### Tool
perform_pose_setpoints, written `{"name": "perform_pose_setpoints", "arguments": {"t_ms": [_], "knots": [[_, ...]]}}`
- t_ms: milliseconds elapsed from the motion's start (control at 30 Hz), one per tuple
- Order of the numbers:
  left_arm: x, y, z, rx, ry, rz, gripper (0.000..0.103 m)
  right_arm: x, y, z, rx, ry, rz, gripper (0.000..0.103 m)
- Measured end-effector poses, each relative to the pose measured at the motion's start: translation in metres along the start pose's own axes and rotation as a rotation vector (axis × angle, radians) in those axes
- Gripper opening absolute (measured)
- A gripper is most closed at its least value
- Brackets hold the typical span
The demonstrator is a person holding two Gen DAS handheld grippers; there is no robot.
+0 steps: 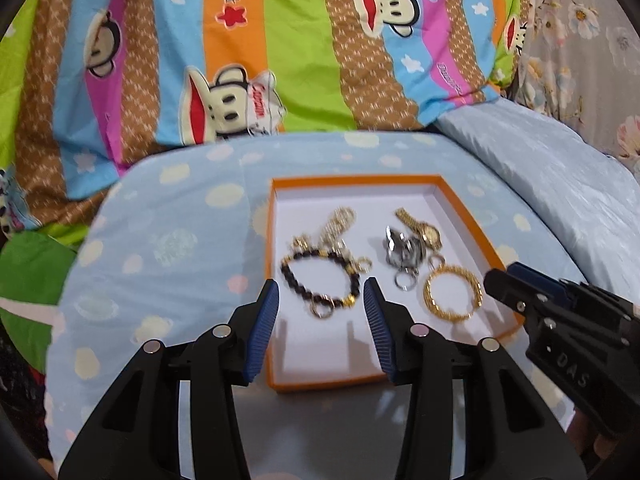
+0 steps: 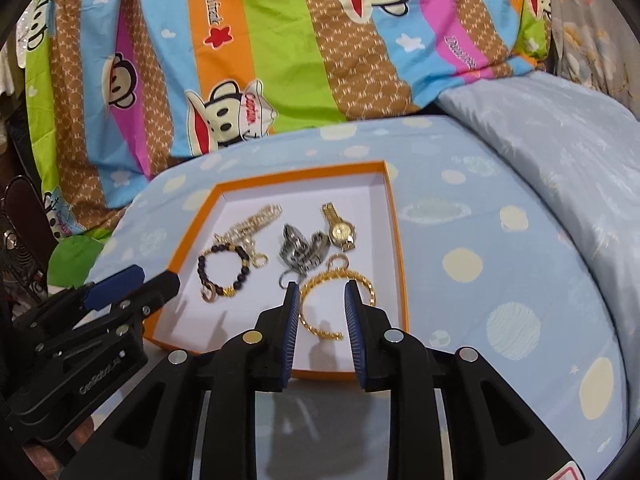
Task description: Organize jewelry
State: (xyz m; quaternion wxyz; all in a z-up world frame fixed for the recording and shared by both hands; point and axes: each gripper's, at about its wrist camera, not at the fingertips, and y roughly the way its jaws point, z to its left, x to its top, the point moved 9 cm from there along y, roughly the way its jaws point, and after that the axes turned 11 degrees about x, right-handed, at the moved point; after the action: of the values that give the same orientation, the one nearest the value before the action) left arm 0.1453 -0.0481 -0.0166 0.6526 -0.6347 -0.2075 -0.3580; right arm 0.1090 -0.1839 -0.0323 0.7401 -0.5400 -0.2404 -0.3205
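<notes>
An orange box point(image 1: 276, 280) with a white floor lies on a blue spotted cloth; it also shows in the right wrist view point(image 2: 396, 240). In it lie a black bead bracelet point(image 1: 316, 280) point(image 2: 222, 272), a pale gold chain point(image 1: 340, 220) point(image 2: 256, 220), a silver watch point(image 1: 402, 250) point(image 2: 304, 252), a gold watch point(image 1: 424, 230) point(image 2: 340, 228) and a gold bangle point(image 1: 452, 294) point(image 2: 332, 304). My left gripper point(image 1: 320, 292) is open and empty above the bead bracelet. My right gripper point(image 2: 322, 292) is open and empty above the gold bangle. Each gripper shows in the other's view, the right point(image 1: 496, 284) and the left point(image 2: 156, 276).
A striped cartoon-monkey blanket point(image 1: 280, 48) lies behind the cloth-covered surface point(image 1: 180, 220). A pale blue quilt point(image 2: 560, 140) lies at the right. Dark clutter point(image 2: 24, 240) stands at the far left of the right wrist view.
</notes>
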Motion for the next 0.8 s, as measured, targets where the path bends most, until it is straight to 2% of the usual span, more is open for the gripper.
{"name": "perform_pose_setpoints", "arguments": {"t_ms": [67,167,233,300,433,800], "knots": [[0.007,-0.001,0.001,0.013,-0.01,-0.012,0.042,0.004,-0.003,0.001,-0.011,-0.001,-0.02,0.031],[0.013,-0.004,0.003,0.022,-0.029,-0.023,0.044,0.009,-0.009,0.001,-0.03,0.003,-0.053,0.046],[0.015,-0.005,0.003,0.044,-0.028,-0.037,0.05,0.012,-0.014,0.001,-0.049,0.002,-0.082,0.055],[0.016,-0.007,0.004,0.061,-0.027,-0.05,0.058,0.014,-0.018,0.001,-0.065,0.0,-0.099,0.059],[0.016,-0.011,0.004,0.065,-0.037,-0.055,0.06,0.015,-0.025,0.004,-0.077,-0.007,-0.115,0.065],[0.012,-0.026,0.007,0.096,-0.042,-0.074,0.06,0.01,-0.037,0.008,-0.104,-0.015,-0.125,0.065]]}}
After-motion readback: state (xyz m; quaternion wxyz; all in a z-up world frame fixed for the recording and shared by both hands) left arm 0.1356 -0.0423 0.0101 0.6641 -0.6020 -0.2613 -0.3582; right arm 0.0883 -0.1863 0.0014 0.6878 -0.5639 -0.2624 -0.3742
